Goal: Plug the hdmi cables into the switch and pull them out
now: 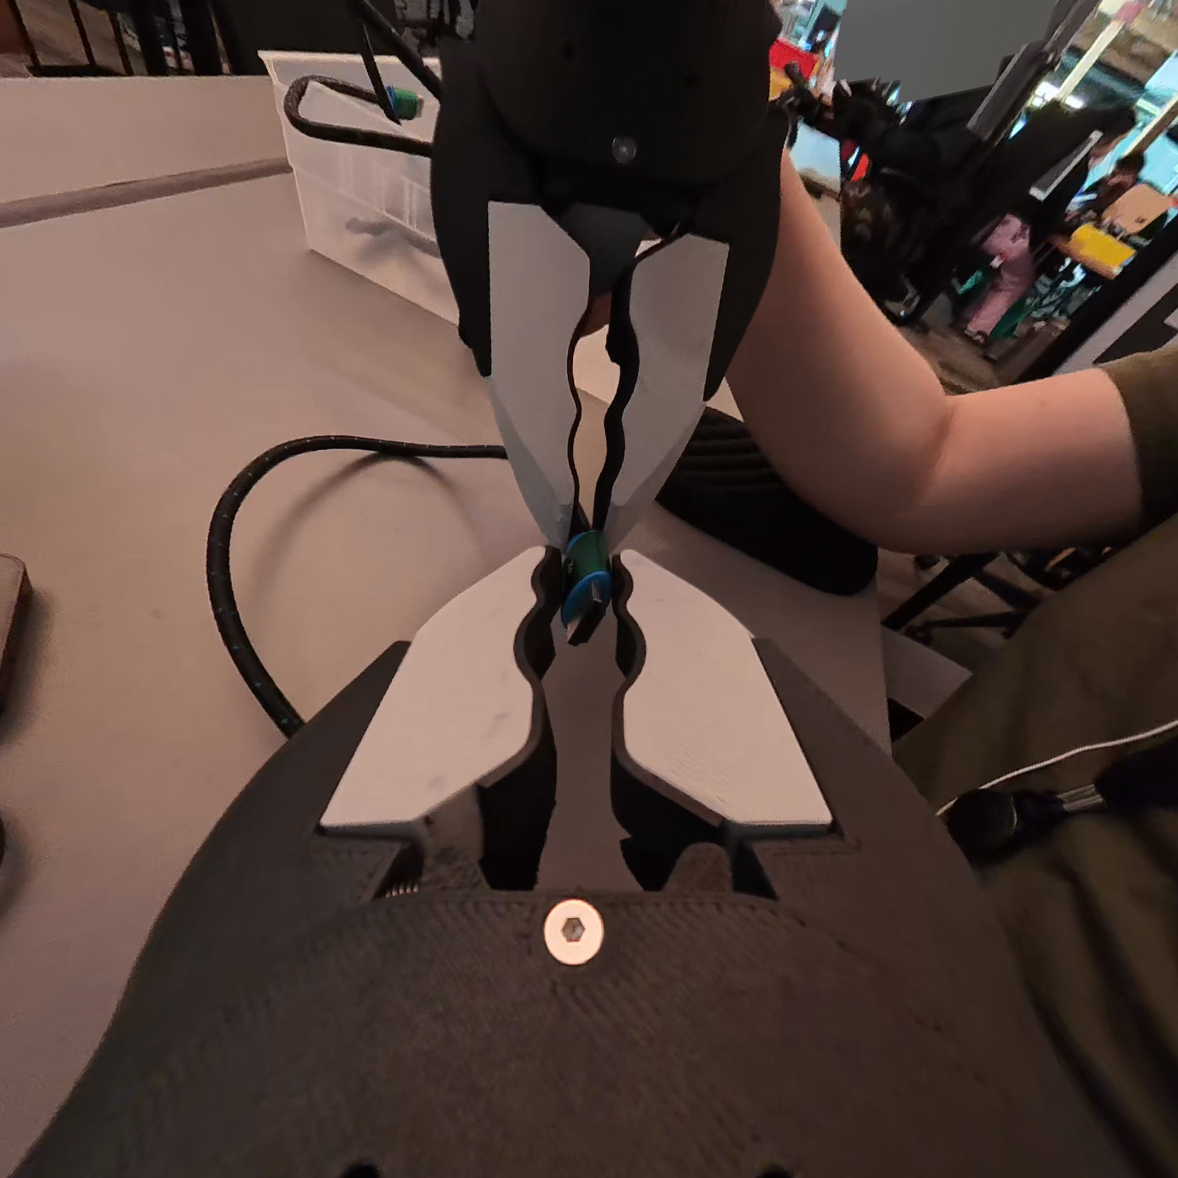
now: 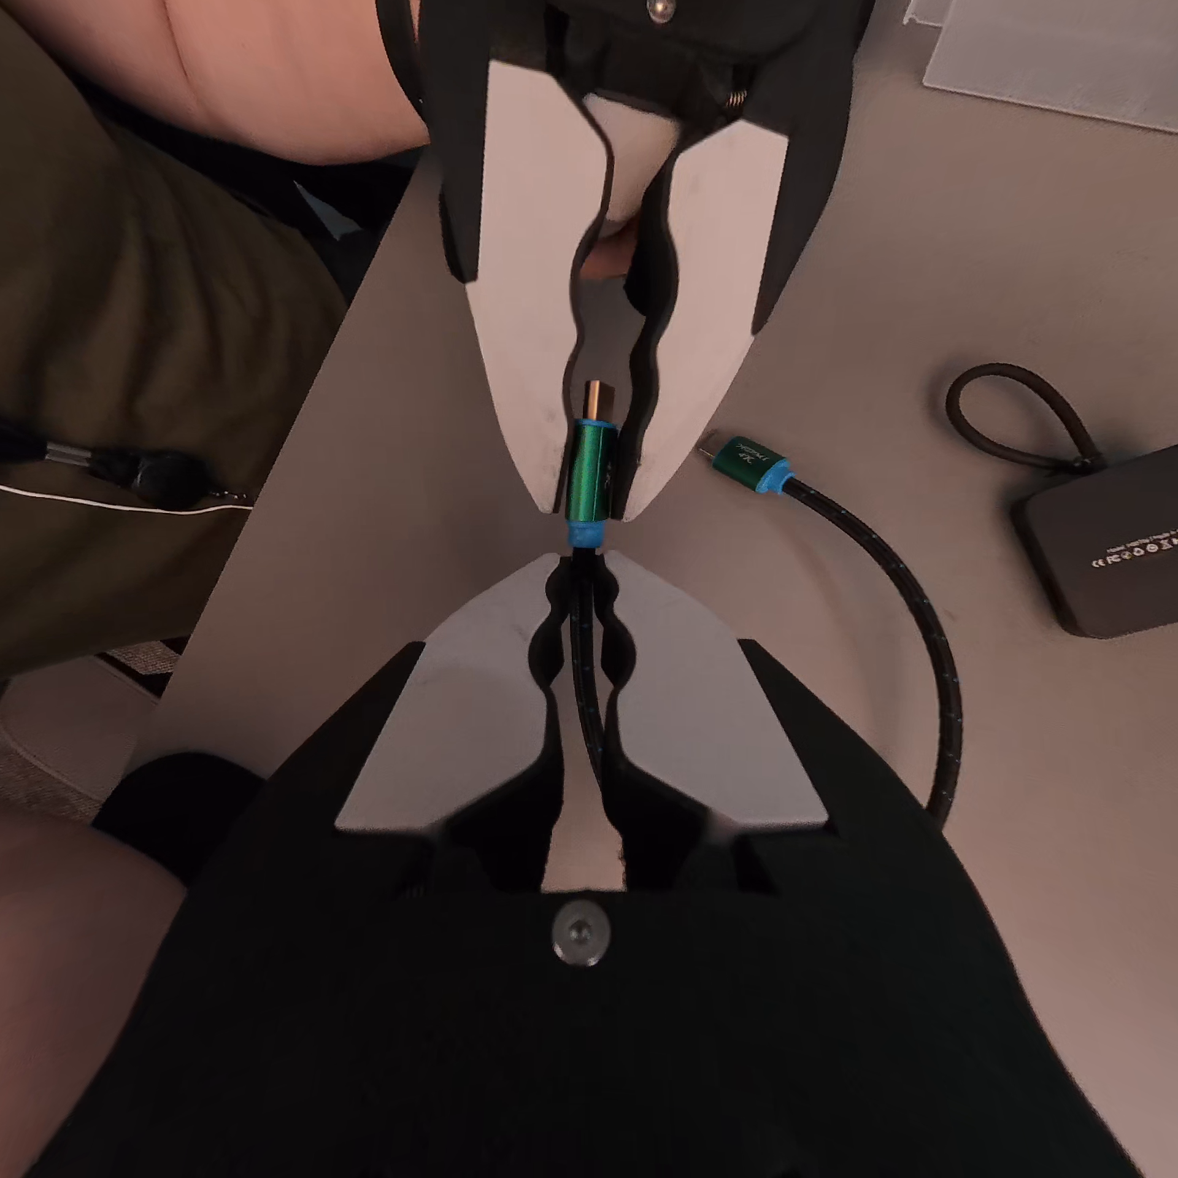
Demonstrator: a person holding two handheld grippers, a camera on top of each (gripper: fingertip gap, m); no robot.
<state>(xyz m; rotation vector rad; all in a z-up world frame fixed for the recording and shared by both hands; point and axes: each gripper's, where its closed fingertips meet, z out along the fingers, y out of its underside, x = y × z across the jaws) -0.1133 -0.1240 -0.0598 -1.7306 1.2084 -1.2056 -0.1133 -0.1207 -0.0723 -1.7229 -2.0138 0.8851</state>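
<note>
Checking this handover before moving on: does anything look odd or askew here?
Yes. The green HDMI connector is clamped in the left hand-held gripper with its metal plug pointing back into that gripper, not toward the switch. The right hand-held gripper pinches its cable. Held so, it likely cannot be plugged in.

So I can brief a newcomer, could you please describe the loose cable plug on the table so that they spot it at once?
Start at the grey table and find the dark flat box with a looped cord. Between that box and a clamped plug lies a green plug with a blue collar; unlike the clamped one, it lies loose.
</note>
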